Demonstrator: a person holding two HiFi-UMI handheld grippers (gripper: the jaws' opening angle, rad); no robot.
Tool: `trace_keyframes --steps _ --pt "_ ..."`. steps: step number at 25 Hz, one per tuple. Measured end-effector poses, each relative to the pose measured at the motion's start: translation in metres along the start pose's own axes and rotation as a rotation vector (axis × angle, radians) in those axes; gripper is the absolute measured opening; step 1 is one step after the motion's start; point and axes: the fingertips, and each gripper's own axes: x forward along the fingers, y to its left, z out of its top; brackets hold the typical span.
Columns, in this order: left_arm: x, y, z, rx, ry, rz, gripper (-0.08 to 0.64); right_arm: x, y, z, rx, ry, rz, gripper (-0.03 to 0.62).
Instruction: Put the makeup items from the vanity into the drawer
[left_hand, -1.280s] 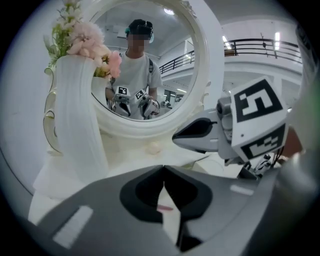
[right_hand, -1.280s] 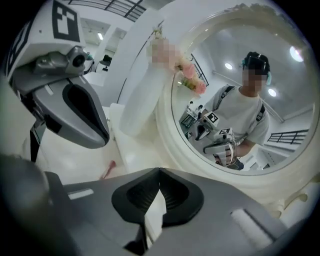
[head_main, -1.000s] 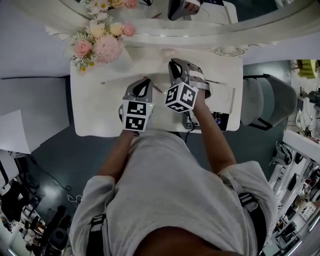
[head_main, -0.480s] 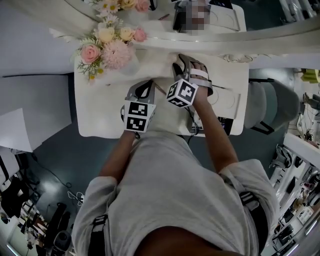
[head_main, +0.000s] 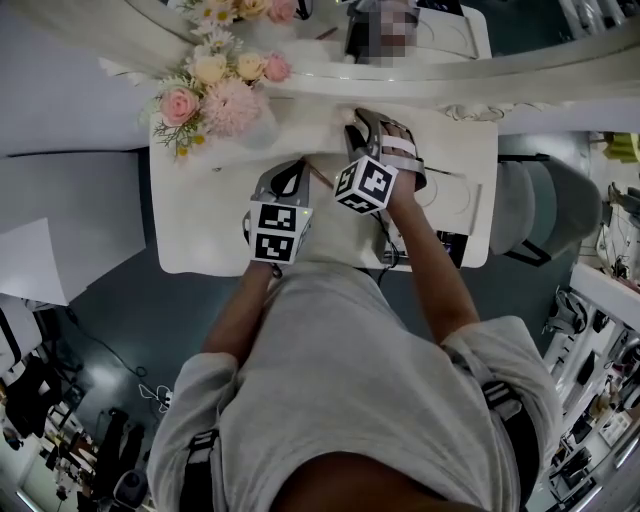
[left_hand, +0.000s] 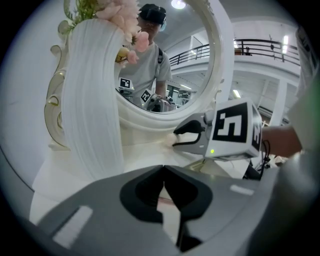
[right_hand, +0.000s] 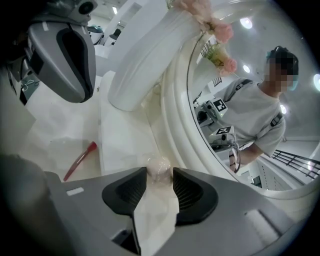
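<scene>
A pale pink makeup sponge (right_hand: 159, 167) lies on the white vanity (head_main: 200, 230) close to the mirror base. My right gripper (right_hand: 160, 176) has a jaw on each side of it; the jaws are closing and the sponge looks unsqueezed. Seen from the left gripper view, the right gripper (left_hand: 186, 135) points at the sponge (left_hand: 171, 139). A thin red makeup stick (right_hand: 80, 161) lies on the top between the two grippers. My left gripper (left_hand: 164, 174) is shut with nothing in it, and hovers near the vanity's front (head_main: 283, 175).
A tall white ribbed vase (left_hand: 95, 100) with pink flowers (head_main: 210, 85) stands at the back left. The oval mirror (left_hand: 165, 60) rises just behind the sponge. A round tray (head_main: 452, 197) sits at the vanity's right; a grey chair (head_main: 540, 210) stands beyond that edge.
The right gripper has moved a little towards the mirror and its jaws now flank the sponge. The left gripper has stayed put and shut.
</scene>
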Motion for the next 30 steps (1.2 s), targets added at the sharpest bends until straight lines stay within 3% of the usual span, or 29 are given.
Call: trace_keyframes --steps 11,20,25,30 --pt "0.0 -0.029 0.007 0.036 -0.023 -0.024 0.003 -0.034 0.001 -0.005 0.126 -0.058 -0.013 0.167" --pt "0.001 -0.076 0.009 0.083 -0.017 -0.1 0.003 -0.073 0.01 -0.045 0.312 -0.048 -0.006 0.166" --pt "0.0 -0.104 0.008 0.116 -0.013 -0.136 0.003 -0.094 0.009 -0.068 0.368 -0.039 -0.027 0.164" --pt "0.001 -0.126 0.008 0.147 -0.004 -0.168 0.003 -0.112 0.014 -0.082 0.576 -0.084 0.019 0.164"
